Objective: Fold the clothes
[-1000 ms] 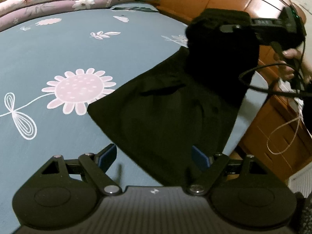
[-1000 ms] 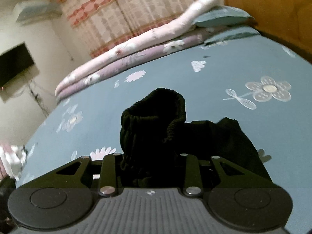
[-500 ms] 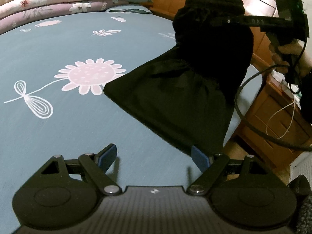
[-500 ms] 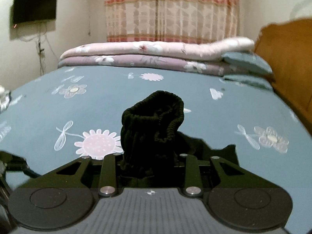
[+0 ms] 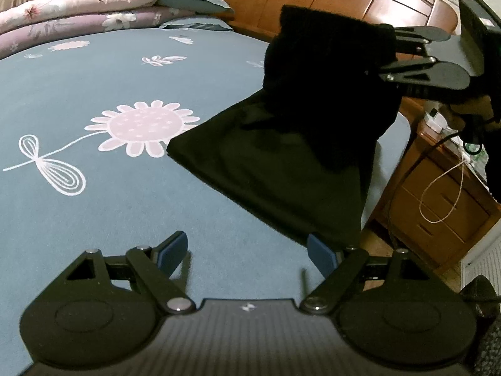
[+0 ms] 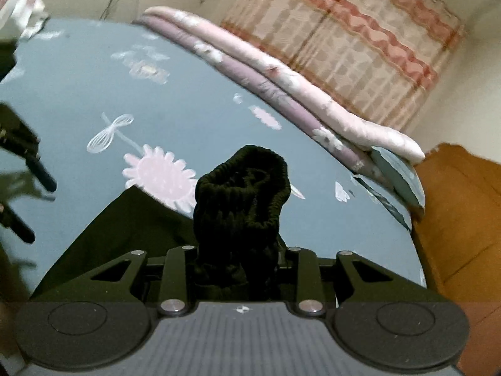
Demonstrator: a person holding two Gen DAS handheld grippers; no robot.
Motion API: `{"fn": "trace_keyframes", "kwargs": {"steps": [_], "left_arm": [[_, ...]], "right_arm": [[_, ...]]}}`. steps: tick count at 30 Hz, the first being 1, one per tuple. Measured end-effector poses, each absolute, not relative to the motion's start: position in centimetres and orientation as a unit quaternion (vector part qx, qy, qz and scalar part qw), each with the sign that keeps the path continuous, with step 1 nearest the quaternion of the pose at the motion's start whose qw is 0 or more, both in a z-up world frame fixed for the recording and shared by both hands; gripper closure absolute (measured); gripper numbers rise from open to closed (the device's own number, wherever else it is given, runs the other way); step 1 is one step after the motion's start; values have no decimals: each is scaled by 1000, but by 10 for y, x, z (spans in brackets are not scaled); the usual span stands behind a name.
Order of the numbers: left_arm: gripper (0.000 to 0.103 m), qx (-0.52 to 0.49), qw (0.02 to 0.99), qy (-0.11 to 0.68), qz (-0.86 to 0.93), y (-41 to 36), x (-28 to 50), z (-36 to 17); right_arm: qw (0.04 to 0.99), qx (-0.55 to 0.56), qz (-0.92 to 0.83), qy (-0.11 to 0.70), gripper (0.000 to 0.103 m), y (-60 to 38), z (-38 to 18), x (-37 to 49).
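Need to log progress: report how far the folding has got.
Done: nothing looks folded flat yet. In hand: the right gripper is shut on the bunched elastic end of the black garment, lifted off the blue bedsheet; the rest drapes down onto the sheet. Left: the open left gripper holds nothing; laying over and smoothing remain.

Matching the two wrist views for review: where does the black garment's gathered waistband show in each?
Left wrist view: waistband upper right, clamped in the right gripper, the garment's lower part draped on the bed.
Right wrist view: waistband at centre, bunched just above the fingers.
Shared landmark: the big pink flower printed on the blue sheet, beside the garment.
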State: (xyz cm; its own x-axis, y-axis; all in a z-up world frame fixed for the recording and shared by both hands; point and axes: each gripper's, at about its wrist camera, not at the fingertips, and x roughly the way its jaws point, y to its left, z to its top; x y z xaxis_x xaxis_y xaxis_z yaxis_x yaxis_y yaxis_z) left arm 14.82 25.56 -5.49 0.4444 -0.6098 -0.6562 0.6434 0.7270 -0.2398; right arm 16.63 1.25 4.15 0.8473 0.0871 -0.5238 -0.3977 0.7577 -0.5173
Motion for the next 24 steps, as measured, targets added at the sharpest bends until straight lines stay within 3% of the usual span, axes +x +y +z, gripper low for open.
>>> {"fn": "trace_keyframes", "kwargs": {"steps": [10,24], "left_arm": [[19,14,850,375,-369,268,148,-61],[19,1,850,371,-374,279,147,-67]], "right_arm": [[835,-491,126,215,68,67,8,162],[771,-572,144,241,66,96,-25,169]]}}
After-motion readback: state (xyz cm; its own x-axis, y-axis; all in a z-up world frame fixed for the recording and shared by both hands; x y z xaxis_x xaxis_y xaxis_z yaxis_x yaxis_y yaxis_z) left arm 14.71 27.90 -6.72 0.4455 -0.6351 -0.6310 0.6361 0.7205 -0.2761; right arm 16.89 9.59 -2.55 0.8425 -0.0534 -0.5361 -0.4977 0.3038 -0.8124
